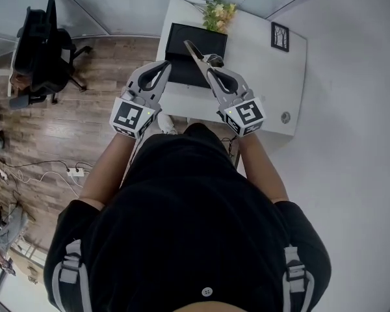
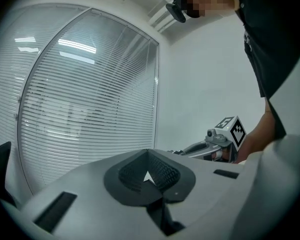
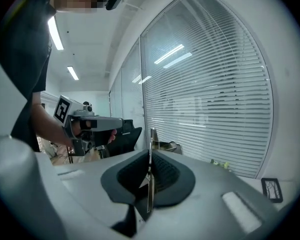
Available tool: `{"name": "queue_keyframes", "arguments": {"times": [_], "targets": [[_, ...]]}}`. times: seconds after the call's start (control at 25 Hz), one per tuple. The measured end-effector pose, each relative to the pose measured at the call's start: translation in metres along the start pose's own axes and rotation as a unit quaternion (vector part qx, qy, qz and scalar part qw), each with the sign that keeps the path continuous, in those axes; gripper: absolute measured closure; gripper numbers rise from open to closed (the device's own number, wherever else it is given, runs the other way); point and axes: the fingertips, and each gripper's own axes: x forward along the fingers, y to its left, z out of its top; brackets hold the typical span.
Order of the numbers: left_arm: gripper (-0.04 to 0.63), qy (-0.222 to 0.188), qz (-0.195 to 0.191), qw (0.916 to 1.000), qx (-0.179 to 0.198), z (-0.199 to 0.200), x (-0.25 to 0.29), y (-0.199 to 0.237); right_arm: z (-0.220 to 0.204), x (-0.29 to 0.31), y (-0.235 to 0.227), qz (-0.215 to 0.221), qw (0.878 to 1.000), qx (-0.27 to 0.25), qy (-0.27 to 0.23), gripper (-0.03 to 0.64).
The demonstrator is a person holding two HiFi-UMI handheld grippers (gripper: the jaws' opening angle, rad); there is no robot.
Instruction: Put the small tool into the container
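Grippers number two, both held forward at chest height by bare forearms. The left grey gripper (image 1: 164, 65) has its jaws pressed together on nothing. The right grey gripper (image 1: 209, 65) pinches one thin metal small tool (image 1: 193, 52), set on edge. In the head view the tool shows over one black rectangular container (image 1: 182, 41) on one white table (image 1: 260, 64). Farther off is one bunch of yellow flowers (image 1: 220, 12).

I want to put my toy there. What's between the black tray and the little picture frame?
Nothing. In the head view, only bare white table lies between the black tray and the picture frame.
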Motion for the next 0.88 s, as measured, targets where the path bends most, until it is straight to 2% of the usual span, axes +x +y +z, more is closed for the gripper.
{"name": "queue_keyframes", "arguments": {"times": [0.12,0.28,0.52,0.88], "targets": [[0.588,-0.003,0.013,0.9999,-0.008,0.001,0.009,0.012,-0.011,0.016,-0.005,0.020,1.000,0.002,0.017,0.592],[0.588,0.023,0.032,0.9992,-0.006,-0.008,0.019,0.027,-0.031,0.033,-0.014,0.042,0.998,0.002,0.046,0.592],[0.588,0.018,0.057,0.9981,-0.011,-0.017,0.033,0.042,-0.075,0.056,-0.026,0.069,0.991,0.005,0.116,0.592],[0.588,0.021,0.063,0.9978,-0.004,-0.035,0.049,0.054,-0.124,0.076,-0.024,0.111,0.977,0.009,0.180,0.592]]}}
